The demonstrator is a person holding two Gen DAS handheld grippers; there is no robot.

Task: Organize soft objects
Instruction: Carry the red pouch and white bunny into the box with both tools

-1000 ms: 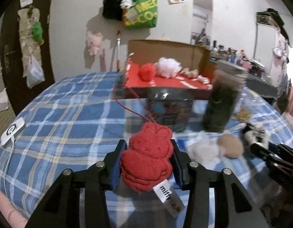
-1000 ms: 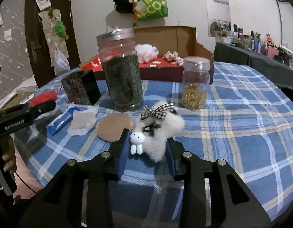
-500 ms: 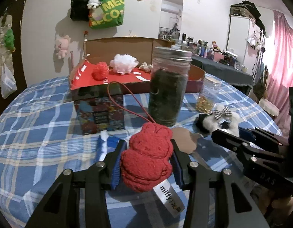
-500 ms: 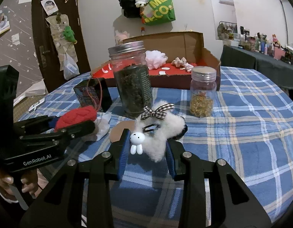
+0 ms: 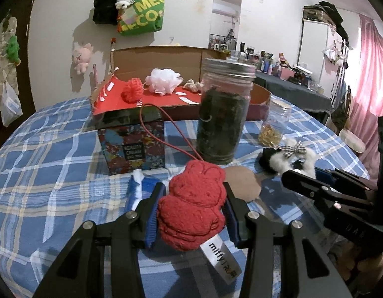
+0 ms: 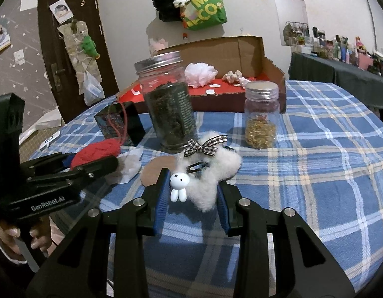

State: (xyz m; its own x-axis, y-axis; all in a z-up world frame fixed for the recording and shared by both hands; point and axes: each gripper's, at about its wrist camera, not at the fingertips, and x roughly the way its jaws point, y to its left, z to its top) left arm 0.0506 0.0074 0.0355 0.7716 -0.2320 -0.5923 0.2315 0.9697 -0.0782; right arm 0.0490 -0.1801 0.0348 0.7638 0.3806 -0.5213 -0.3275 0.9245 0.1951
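Observation:
My left gripper is shut on a red plush toy with a white label and a red cord, held above the checked cloth. It also shows in the right wrist view. My right gripper is shut on a white fluffy hair clip with a checked bow and a small white bunny charm; the clip also shows in the left wrist view. An open cardboard box with a red floor stands at the back, holding a red pom and a white pouf.
A tall jar of dark leaves, a small jar of gold bits and a patterned cream box stand between the grippers and the cardboard box. A tan round pad, a white tissue and a blue tube lie on the cloth.
The left gripper has swung right with the red toy, from the bed's left side to face the jars and box. The right gripper lifted slightly with the clip.

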